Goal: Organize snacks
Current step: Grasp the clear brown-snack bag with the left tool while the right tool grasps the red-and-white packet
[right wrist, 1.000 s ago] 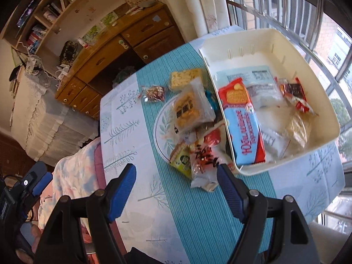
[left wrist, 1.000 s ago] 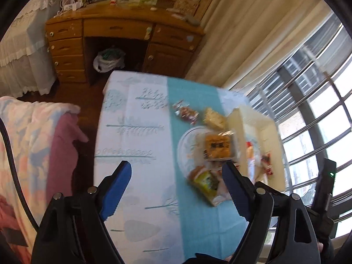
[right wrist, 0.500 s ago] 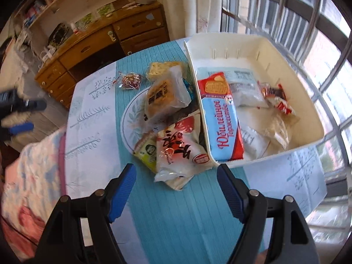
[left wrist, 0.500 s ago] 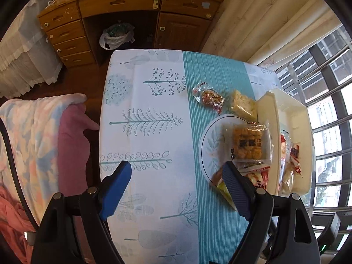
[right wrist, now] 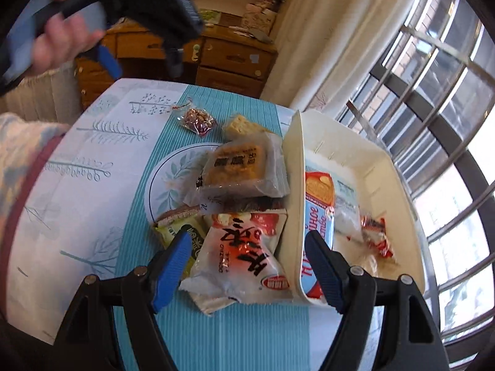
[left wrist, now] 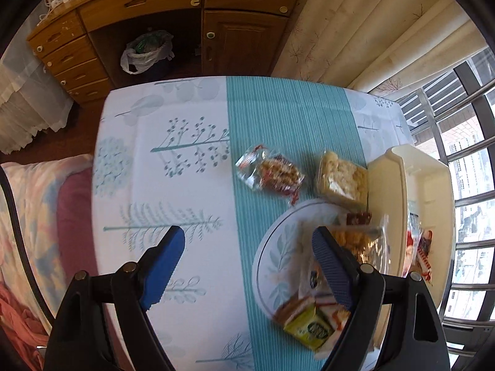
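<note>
- A table under a white cloth with a teal striped runner [left wrist: 185,185] is carrying everything; the runner is crossing its middle from the near edge to the far edge.
- A cream rectangular plastic bin [right wrist: 355,160] is sitting at the table's window-side edge, holding a long red-and-blue biscuit packet [right wrist: 318,204] against its inner wall and small red-wrapped sweets [right wrist: 374,232] beside it.
- A round white plate with a leaf pattern [right wrist: 167,182] is lying on the runner, touching the bin; a clear-wrapped brown square cake [right wrist: 238,167] is resting on it.
- A white pouch with red characters [right wrist: 244,253] is overlapping the plate's near rim, beside a yellow-green packet [right wrist: 173,232].
- A pale cracker pack [left wrist: 343,182] and a clear bag of nut brittle [left wrist: 272,174] are lying past the plate, toward the far edge.
- The right gripper [right wrist: 247,262] is hovering with jaws apart over the white pouch, gripping nothing.
- The left gripper [left wrist: 247,253] is standing wide and empty above the plate's edge.
</note>
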Motion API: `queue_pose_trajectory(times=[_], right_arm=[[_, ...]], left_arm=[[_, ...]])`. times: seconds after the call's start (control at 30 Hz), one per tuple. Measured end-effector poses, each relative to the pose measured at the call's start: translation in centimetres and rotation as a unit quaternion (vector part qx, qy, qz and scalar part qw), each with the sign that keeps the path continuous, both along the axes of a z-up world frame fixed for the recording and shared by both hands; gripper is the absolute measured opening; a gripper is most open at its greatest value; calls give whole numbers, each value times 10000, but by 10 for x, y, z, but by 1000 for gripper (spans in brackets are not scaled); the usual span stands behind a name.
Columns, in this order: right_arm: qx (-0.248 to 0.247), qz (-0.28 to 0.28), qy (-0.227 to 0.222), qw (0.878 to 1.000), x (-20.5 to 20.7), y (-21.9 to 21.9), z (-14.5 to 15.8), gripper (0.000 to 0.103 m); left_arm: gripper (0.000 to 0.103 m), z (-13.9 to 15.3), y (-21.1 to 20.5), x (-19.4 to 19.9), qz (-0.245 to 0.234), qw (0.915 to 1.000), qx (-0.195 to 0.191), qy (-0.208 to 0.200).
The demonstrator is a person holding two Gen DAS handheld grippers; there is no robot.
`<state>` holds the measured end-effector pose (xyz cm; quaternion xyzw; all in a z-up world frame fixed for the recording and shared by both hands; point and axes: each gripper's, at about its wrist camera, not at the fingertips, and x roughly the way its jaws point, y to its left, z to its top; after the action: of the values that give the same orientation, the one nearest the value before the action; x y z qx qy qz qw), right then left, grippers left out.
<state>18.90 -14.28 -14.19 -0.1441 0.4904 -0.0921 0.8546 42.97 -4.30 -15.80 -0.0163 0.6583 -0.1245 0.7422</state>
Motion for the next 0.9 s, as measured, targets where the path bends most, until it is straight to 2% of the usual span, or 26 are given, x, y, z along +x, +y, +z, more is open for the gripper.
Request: queue_pose_trajectory(times=[0.17,0.4,0.7,0.9], right_arm=[[-258,119,217,9994,8,2,-10,73],[-122,13,722,9973,21,-6,-26,69],[-107,232,985,9948,32,-4,-37,64],[-204,428,1080,9930,32,-2,-40,62]], left_arm=[[84,-22,-22,20,-111,9999,32,12],[84,-57,-48,42,-359,9985,403,105],[84,-92,-71,49,-651,9938,881,166],[88,-101,-78,52,-771,9929,898,106]])
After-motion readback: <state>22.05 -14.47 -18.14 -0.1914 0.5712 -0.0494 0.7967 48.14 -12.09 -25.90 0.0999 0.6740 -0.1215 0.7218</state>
